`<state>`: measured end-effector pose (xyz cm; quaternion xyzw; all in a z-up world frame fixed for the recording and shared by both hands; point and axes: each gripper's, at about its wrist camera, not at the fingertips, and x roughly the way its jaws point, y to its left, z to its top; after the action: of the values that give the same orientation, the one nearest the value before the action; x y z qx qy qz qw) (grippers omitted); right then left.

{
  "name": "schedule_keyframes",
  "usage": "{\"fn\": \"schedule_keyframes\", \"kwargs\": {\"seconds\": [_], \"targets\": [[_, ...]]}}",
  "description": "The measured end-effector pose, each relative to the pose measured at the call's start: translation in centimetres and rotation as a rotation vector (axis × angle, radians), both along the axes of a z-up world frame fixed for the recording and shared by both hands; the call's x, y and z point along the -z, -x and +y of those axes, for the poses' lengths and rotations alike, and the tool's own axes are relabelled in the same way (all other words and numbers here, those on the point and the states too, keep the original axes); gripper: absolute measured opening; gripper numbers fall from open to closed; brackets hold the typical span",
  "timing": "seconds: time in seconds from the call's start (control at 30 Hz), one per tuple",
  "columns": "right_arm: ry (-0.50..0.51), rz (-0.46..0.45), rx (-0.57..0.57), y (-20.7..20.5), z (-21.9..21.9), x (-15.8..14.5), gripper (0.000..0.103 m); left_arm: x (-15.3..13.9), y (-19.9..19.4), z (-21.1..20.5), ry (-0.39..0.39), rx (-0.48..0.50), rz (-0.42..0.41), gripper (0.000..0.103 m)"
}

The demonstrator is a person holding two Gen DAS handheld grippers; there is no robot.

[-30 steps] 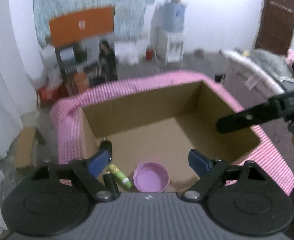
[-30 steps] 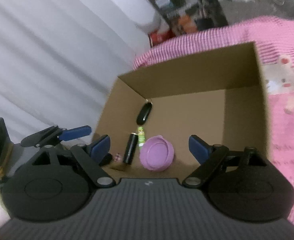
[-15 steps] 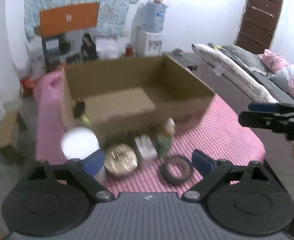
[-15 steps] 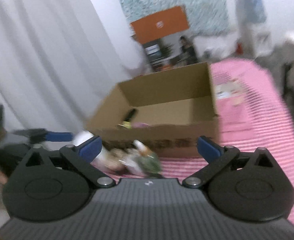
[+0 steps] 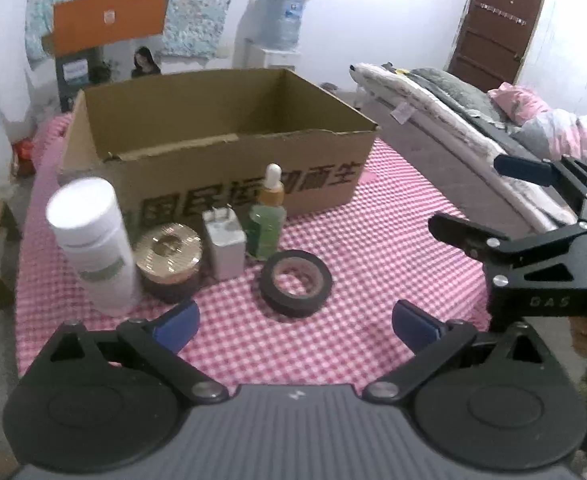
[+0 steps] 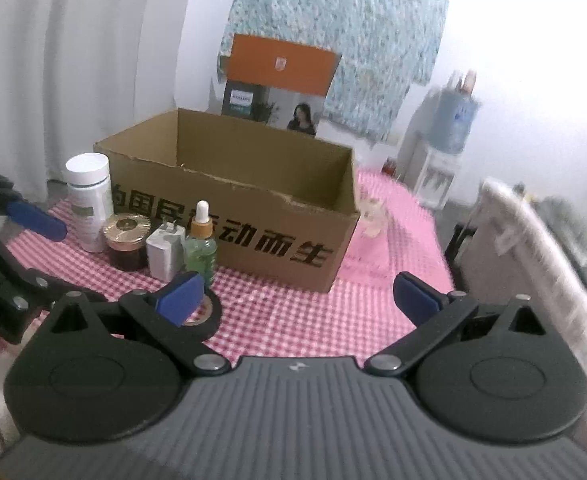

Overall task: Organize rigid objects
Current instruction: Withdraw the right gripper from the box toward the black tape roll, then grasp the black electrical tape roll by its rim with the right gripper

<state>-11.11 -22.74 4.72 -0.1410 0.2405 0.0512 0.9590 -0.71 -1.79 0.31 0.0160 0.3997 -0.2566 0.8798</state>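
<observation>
An open cardboard box (image 5: 221,148) stands on a pink checked tablecloth (image 5: 373,248). In front of it stand a white bottle (image 5: 91,244), a gold-lidded jar (image 5: 169,254), a white charger plug (image 5: 225,240) and a green dropper bottle (image 5: 268,216). A black tape roll (image 5: 296,278) lies nearest. My left gripper (image 5: 295,324) is open and empty, just short of the tape roll. My right gripper (image 6: 297,300) is open and empty, right of the row; the box (image 6: 253,204), bottle (image 6: 89,200), jar (image 6: 127,240), plug (image 6: 165,254), dropper (image 6: 200,244) and tape (image 6: 203,316) show there.
A bed with grey and pink bedding (image 5: 473,112) lies to the right of the table. A water dispenser (image 5: 279,36) and an orange-topped carton (image 5: 105,40) stand behind. A small clear bottle (image 6: 373,216) stands behind the box's right corner. White curtains (image 6: 53,60) hang on the left.
Both grippers have pulled back and down from above the box's inside to the table's front edge. The row of objects in front of the box has come into view.
</observation>
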Motion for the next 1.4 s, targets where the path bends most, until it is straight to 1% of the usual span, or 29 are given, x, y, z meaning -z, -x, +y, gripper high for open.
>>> {"fn": "schedule_keyframes", "kwargs": {"seconds": [0.1, 0.17, 0.27, 0.37, 0.47, 0.5, 0.57, 0.63, 0.73, 0.83, 0.9, 0.97, 1.0, 1.03, 1.07, 1.13, 1.2, 1.23, 1.27, 1.33, 1.4], "targets": [[0.001, -0.018, -0.012, -0.4, -0.3, -0.5, 0.102, 0.4, -0.5, 0.3, 0.076, 0.017, 0.038, 0.103], [-0.04, -0.012, -0.035, -0.3, -1.0, -1.0, 0.102, 0.7, -0.9, 0.8, 0.132, 0.015, 0.068, 0.103], [-0.137, 0.009, -0.087, -0.5, -1.9, -1.1, 0.102, 0.9, -1.6, 1.6, 0.193, 0.001, 0.093, 0.103], [-0.222, 0.044, -0.106, -1.1, -2.7, -0.8, 0.102, 1.2, -2.3, 2.2, 0.225, -0.01, 0.097, 0.103], [-0.274, 0.079, -0.102, -2.0, -2.9, 0.0, 0.102, 1.5, -2.7, 2.5, 0.225, -0.016, 0.087, 0.103], [-0.293, 0.09, -0.101, -2.1, -3.0, 0.3, 0.102, 1.6, -2.7, 2.5, 0.209, -0.011, 0.075, 0.103], [-0.341, 0.118, -0.096, -2.5, -3.3, 0.8, 0.102, 1.8, -2.7, 2.0, 0.15, 0.005, 0.053, 0.103], [-0.406, 0.154, -0.09, -3.1, -3.9, 1.4, 0.102, 2.0, -2.5, 1.0, 0.073, 0.042, 0.022, 0.103], [-0.483, 0.214, -0.083, -4.2, -4.5, 2.3, 0.102, 2.6, -2.5, -0.8, -0.046, 0.094, -0.001, 0.103], [-0.511, 0.251, -0.089, -5.1, -4.5, 3.1, 0.101, 3.5, -2.8, -2.6, -0.152, 0.123, -0.004, 0.102], [-0.52, 0.269, -0.106, -5.8, -4.2, 3.4, 0.101, 3.9, -3.0, -3.4, -0.183, 0.149, -0.021, 0.102], [-0.539, 0.296, -0.12, -6.6, -4.1, 3.7, 0.1, 4.4, -3.4, -4.0, -0.204, 0.172, -0.031, 0.098], [-0.545, 0.309, -0.127, -6.9, -4.0, 3.9, 0.096, 4.5, -3.5, -4.4, -0.213, 0.184, -0.039, 0.097], [-0.546, 0.324, -0.134, -7.3, -3.8, 4.2, 0.09, 4.7, -3.7, -4.8, -0.223, 0.196, -0.046, 0.096], [-0.541, 0.341, -0.138, -7.7, -3.5, 4.4, 0.088, 5.0, -3.5, -5.0, -0.232, 0.205, -0.052, 0.095], [-0.534, 0.376, -0.15, -8.6, -3.1, 5.0, 0.076, 5.4, -3.6, -5.7, -0.26, 0.225, -0.057, 0.09], [-0.528, 0.41, -0.165, -9.3, -2.6, 5.6, 0.07, 5.8, -3.7, -6.4, -0.292, 0.246, -0.064, 0.081], [-0.521, 0.425, -0.17, -9.7, -2.3, 5.9, 0.064, 6.1, -3.7, -6.7, -0.303, 0.257, -0.066, 0.079], [-0.511, 0.439, -0.175, -10.0, -2.0, 6.2, 0.062, 6.3, -3.7, -6.9, -0.312, 0.264, -0.064, 0.076], [-0.497, 0.462, -0.183, -10.6, -1.5, 6.7, 0.053, 6.5, -3.9, -7.0, -0.32, 0.267, -0.057, 0.074], [-0.487, 0.478, -0.192, -11.0, -1.1, 7.2, 0.049, 6.6, -4.2, -6.9, -0.304, 0.265, -0.049, 0.072]]}}
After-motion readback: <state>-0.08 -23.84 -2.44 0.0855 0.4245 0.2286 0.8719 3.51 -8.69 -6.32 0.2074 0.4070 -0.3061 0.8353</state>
